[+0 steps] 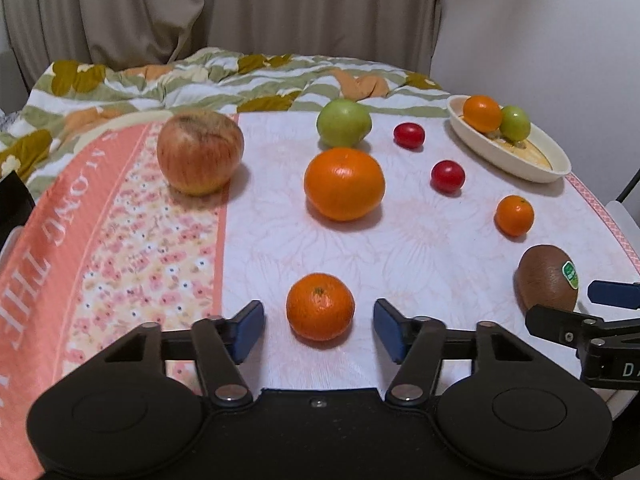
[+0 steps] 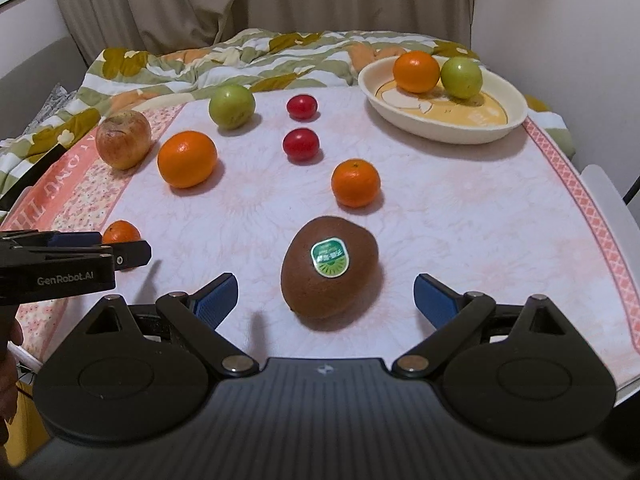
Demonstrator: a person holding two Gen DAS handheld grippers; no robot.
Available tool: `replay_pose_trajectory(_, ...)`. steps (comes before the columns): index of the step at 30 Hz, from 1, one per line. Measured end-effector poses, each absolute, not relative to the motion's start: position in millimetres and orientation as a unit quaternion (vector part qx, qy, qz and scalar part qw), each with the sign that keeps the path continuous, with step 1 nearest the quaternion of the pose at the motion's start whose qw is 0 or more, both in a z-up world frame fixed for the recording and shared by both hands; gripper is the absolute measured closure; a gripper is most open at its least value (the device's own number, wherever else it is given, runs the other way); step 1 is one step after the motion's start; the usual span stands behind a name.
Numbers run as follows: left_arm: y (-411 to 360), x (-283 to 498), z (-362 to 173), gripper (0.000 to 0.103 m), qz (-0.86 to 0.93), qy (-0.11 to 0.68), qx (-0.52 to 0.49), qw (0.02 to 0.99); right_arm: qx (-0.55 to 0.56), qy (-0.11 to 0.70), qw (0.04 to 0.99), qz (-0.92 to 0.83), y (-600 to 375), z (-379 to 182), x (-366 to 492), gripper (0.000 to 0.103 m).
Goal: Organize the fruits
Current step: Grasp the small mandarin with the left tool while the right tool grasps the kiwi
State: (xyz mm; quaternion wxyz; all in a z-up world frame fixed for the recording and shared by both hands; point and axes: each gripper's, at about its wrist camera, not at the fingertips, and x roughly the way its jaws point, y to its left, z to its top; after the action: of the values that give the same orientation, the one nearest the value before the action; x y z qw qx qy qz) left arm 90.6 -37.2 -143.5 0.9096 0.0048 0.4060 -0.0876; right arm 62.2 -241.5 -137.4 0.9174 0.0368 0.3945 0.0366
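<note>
My left gripper is open, its pads on either side of a small mandarin on the table. My right gripper is open around a brown kiwi with a green sticker. A cream oval dish at the back right holds an orange and a green fruit. On the cloth lie a big orange, a green apple, a red-yellow apple, two red tomatoes and another mandarin.
A pink floral tablecloth covers the table; its right edge is close to the kiwi. A rumpled leaf-pattern blanket lies behind the table, with curtains beyond. A white chair edge shows at right.
</note>
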Motion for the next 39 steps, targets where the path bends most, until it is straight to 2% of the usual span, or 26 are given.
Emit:
replay_pose_trajectory(3,-37.1,91.3,-142.9,0.046,-0.086,0.403,0.005,0.911,0.037,0.397,0.917,0.034,-240.5,-140.3,63.5,0.000)
replay_pose_trajectory(6,-37.4,92.8,-142.7,0.062,-0.086,0.403,0.006,0.911,0.037,0.396,0.917,0.034,-239.1,-140.6,64.3,0.000)
replay_pose_trajectory(7,-38.5,93.4,-142.7,0.063,-0.086,0.403,0.010,0.911,0.036,0.394,0.918,0.033,-238.7,-140.5,64.6,0.000)
replay_pose_trajectory(15,-34.3,90.0,-141.4,0.063,-0.083,0.409,-0.003,0.909,0.034,0.393,0.918,0.026,-236.6,-143.8,73.0,0.001)
replay_pose_trajectory(18,-33.7,86.2,-140.9,0.063,-0.081,0.410,-0.004,0.908,0.034,0.401,0.915,0.032,-234.3,-147.3,77.8,0.015)
replay_pose_trajectory(22,-34.0,83.0,-139.8,0.063,-0.080,0.412,-0.004,0.908,0.033,0.397,0.917,0.023,-233.3,-149.2,80.6,0.018)
replay_pose_trajectory(26,-33.4,81.5,-139.0,0.063,-0.081,0.413,-0.006,0.907,0.030,0.391,0.920,0.009,-234.7,-149.2,82.7,0.033)
replay_pose_trajectory(39,-31.9,70.9,-111.3,0.063,-0.083,0.401,-0.015,0.912,0.027,0.389,0.921,0.017,-232.9,-130.9,75.7,0.034)
